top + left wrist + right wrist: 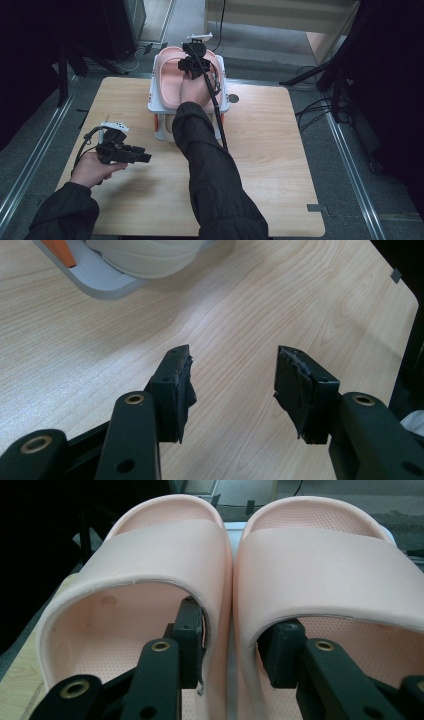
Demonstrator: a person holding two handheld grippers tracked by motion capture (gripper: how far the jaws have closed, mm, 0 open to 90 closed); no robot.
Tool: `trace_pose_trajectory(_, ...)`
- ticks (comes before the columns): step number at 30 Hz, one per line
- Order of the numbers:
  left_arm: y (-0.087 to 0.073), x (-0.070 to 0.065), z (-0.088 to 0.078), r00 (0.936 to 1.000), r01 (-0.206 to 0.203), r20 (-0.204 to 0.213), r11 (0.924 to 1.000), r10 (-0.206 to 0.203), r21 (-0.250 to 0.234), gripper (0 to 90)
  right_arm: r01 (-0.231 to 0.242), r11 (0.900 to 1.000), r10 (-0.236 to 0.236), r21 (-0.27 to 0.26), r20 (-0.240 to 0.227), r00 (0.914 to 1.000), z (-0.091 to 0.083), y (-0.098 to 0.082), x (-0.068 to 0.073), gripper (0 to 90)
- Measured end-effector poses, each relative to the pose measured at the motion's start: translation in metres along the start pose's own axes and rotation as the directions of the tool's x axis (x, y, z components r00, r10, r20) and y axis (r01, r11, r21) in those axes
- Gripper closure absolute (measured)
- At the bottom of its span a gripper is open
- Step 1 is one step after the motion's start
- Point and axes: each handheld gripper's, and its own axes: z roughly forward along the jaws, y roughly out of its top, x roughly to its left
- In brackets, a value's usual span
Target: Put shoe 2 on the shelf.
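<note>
Two pink slippers: one (150,575) at the left of the right gripper view, the other (330,565) at its right, side by side and touching. One white rack (155,102) at upper centre of the high view, carrying both. One cream shoe (145,257) at the top of the left gripper view, under the rack's shelf. Two grippers: one (142,154) at lower left of the high view, one (195,65) at upper centre. One wooden table (270,165).
</note>
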Motion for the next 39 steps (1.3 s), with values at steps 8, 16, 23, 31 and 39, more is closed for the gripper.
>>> trace_pose_trajectory(8, 0.000, 0.000, 0.000, 1.0000, 0.004, 0.001, 1.0000, -0.004, 0.002, 48.2, 0.008, 1.000, -0.008, -0.010, -0.018, 0.9998, -0.001, -0.003, -0.004, 62.8)
trace_pose_trajectory(16, 0.000, 0.000, 0.000, 1.0000, 0.006, -0.003, 1.0000, -0.006, 0.002, 48.1, -0.009, 1.000, 0.009, -0.009, -0.040, 0.9992, -0.002, -0.003, -0.006, 59.5)
trace_pose_trajectory(23, 0.000, 0.000, 0.000, 1.0000, 0.006, -0.004, 1.0000, -0.006, 0.004, 48.0, -0.028, 1.000, 0.028, -0.005, -0.098, 0.9948, -0.006, -0.003, -0.012, 53.8)
trace_pose_trajectory(31, -0.001, 0.000, -0.001, 0.9999, 0.012, -0.012, 0.9999, -0.012, 0.010, 47.8, -0.018, 1.000, 0.016, -0.012, -0.131, 0.9912, -0.013, -0.001, -0.020, 51.3)
trace_pose_trajectory(39, 0.000, 0.000, 0.000, 0.9998, 0.013, -0.014, 0.9998, -0.013, 0.017, 47.5, 0.011, 1.000, -0.012, -0.003, -0.131, 0.9913, -0.024, 0.000, -0.030, 50.4)
